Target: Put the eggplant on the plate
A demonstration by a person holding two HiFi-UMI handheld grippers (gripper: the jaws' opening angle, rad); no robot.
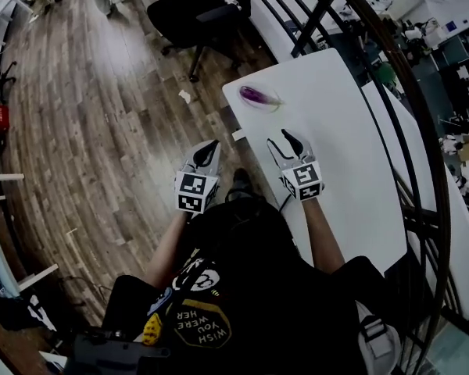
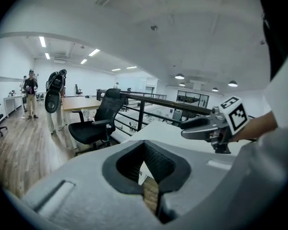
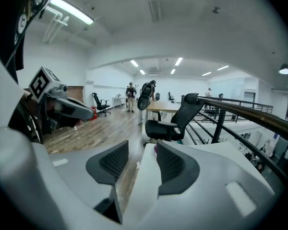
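A purple eggplant lies near the far left corner of the white table, on what looks like a clear plate. My right gripper hovers over the table's near left part, short of the eggplant, open with nothing between its fingers. In the right gripper view the table edge and a sliver of purple eggplant show through the gap. My left gripper is off the table's left edge, above the floor, its tips together and empty; the left gripper view shows the pads meeting at the tip.
A black office chair stands on the wooden floor beyond the table's far end. A dark curved railing runs along the table's right side, with a second white table behind it. People stand far off by a wooden desk.
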